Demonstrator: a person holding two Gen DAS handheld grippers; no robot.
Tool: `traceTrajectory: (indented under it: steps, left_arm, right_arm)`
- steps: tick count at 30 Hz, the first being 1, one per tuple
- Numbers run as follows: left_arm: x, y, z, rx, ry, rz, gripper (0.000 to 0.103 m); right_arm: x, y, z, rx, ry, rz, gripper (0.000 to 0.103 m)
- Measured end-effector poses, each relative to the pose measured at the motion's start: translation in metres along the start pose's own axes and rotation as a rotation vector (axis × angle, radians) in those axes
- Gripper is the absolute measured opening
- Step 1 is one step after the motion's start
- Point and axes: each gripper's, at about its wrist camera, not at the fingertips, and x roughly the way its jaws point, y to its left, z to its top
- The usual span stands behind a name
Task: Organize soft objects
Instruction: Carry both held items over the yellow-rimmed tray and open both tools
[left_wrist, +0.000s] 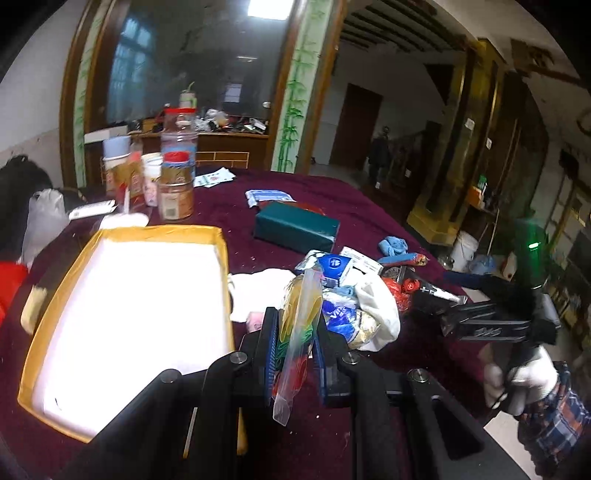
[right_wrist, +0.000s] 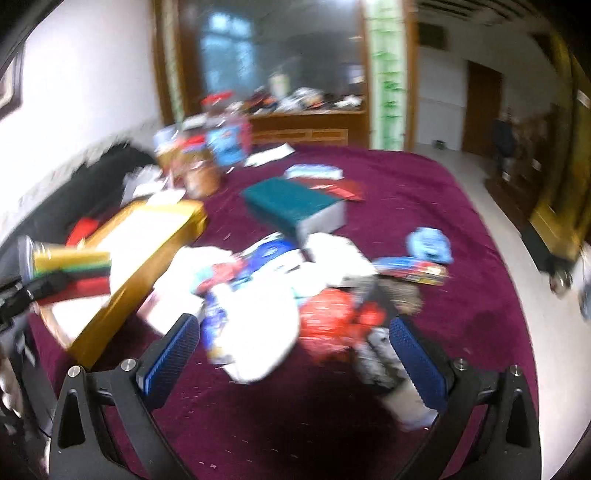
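Note:
My left gripper (left_wrist: 295, 328) is shut on a clear plastic packet of coloured cloths (left_wrist: 297, 325), yellow, green and red, held above the maroon table beside the yellow-rimmed box (left_wrist: 221, 258). The same packet shows in the right wrist view (right_wrist: 74, 269) at the left, over the box (right_wrist: 147, 243). My right gripper (right_wrist: 295, 354) is open and empty, above a pile of soft things: a white cloth (right_wrist: 258, 332), a red bag (right_wrist: 328, 321) and blue packets (right_wrist: 266, 254). The pile also shows in the left wrist view (left_wrist: 354, 295). The right wrist view is blurred.
A green box (left_wrist: 295, 225) lies mid-table. Jars and cups (left_wrist: 173, 177) stand at the back left. A blue cloth (left_wrist: 393, 245) and a blue-red packet (left_wrist: 404, 259) lie right of the pile. The table's right edge drops to the floor (right_wrist: 546, 332).

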Motion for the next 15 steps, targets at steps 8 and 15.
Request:
traceTrajectory:
  steps: [8, 15]
  left_arm:
    - [-0.026, 0.022, -0.01, -0.044, -0.027, 0.01, 0.016]
    - [-0.025, 0.035, -0.013, -0.085, -0.037, 0.005, 0.016]
  right_arm:
    - [0.069, 0.011, 0.005, 0.027, 0.179, 0.05, 0.053]
    - [0.062, 0.004, 0.01, 0.13, 0.163, 0.096, 0.018]
